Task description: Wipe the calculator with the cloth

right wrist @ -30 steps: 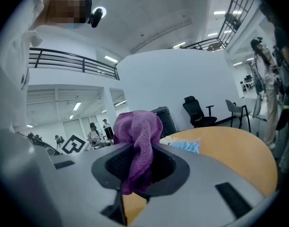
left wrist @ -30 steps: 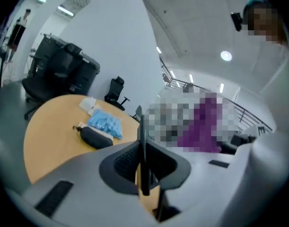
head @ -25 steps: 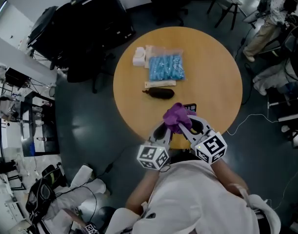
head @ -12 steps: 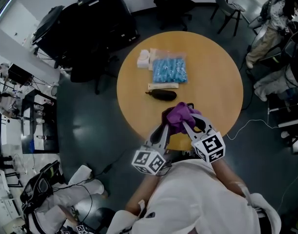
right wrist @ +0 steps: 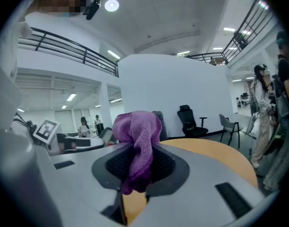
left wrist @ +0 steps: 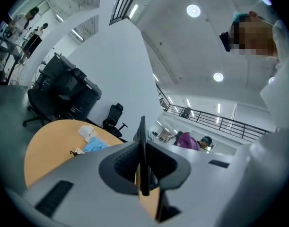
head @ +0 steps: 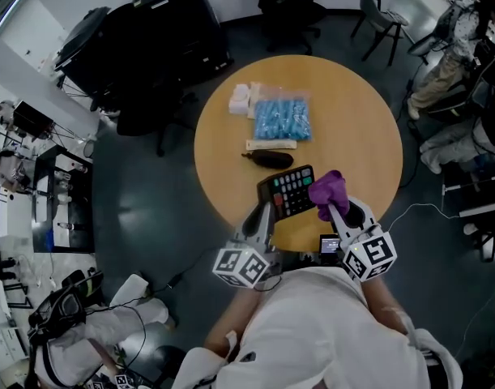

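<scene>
Left gripper [head: 267, 211] clamped on calculator [head: 288, 191], gripping its near edge; calculator keys-up ahead of jaws, over table [head: 352, 128] near rim. Right gripper [head: 334, 207] pinching purple cloth [head: 328, 188], bunched just beside calculator's right edge.

The calculator [head: 288, 191] was above the near part of the table [head: 369, 136], its near left edge held in the left tongs [head: 266, 211]. Just right of the calculator, the cloth [head: 328, 188] was gripped in the right tongs [head: 333, 209]. Just beyond the calculator lay a pouch [head: 270, 159], farther beyond a bag [head: 278, 118], and a packet [head: 241, 98] farthest, toward the left.
</scene>
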### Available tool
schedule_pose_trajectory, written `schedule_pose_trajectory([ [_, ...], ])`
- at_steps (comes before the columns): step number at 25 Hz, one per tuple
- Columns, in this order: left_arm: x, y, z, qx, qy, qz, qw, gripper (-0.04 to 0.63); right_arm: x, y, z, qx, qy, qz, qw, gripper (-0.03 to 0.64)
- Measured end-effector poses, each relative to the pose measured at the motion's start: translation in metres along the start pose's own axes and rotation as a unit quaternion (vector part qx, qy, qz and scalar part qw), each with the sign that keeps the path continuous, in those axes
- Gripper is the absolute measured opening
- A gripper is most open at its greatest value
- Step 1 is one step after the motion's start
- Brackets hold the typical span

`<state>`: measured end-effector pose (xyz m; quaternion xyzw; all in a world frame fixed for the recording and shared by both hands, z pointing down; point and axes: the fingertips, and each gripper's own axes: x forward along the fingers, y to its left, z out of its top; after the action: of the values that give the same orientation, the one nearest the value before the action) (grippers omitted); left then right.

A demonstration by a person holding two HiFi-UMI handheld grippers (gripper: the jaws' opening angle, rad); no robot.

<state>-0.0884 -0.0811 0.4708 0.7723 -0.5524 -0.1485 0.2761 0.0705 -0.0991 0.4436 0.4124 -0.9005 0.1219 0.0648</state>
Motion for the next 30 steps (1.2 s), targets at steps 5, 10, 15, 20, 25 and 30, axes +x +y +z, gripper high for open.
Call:
schedule_pose_trajectory([
  [5, 0.010, -0.012, 0.002, 0.002, -0.012, -0.006, 0.9999, 0.048, 0.021, 0.079, -0.013, -0.019, 0.009, 0.091, 0.996, 0.084],
  [10, 0.007, -0.027, -0.001, -0.012, -0.003, -0.035, 0.9993, 0.048, 0.031, 0.083, -0.022, -0.052, 0.023, 0.078, 0.995, 0.084],
  [15, -0.007, -0.027, 0.003, 0.039, -0.008, -0.034, 0.9986, 0.048, 0.018, 0.027, -0.035, -0.030, 0.038, -0.003, 0.999, 0.084],
  [20, -0.013, -0.022, 0.002, 0.203, 0.014, -0.020, 0.9789, 0.048, 0.001, -0.026, -0.032, -0.063, 0.061, -0.054, 0.995, 0.084],
  [25, -0.004, -0.026, -0.020, 0.353, 0.068, -0.026, 0.9327, 0.048, 0.011, 0.068, 0.009, -0.223, 0.090, 0.088, 0.967, 0.084],
  [30, -0.007, -0.042, -0.031, 0.384, 0.074, -0.043, 0.9193, 0.048, 0.022, 0.143, -0.005, -0.316, 0.124, 0.164, 0.926, 0.084],
])
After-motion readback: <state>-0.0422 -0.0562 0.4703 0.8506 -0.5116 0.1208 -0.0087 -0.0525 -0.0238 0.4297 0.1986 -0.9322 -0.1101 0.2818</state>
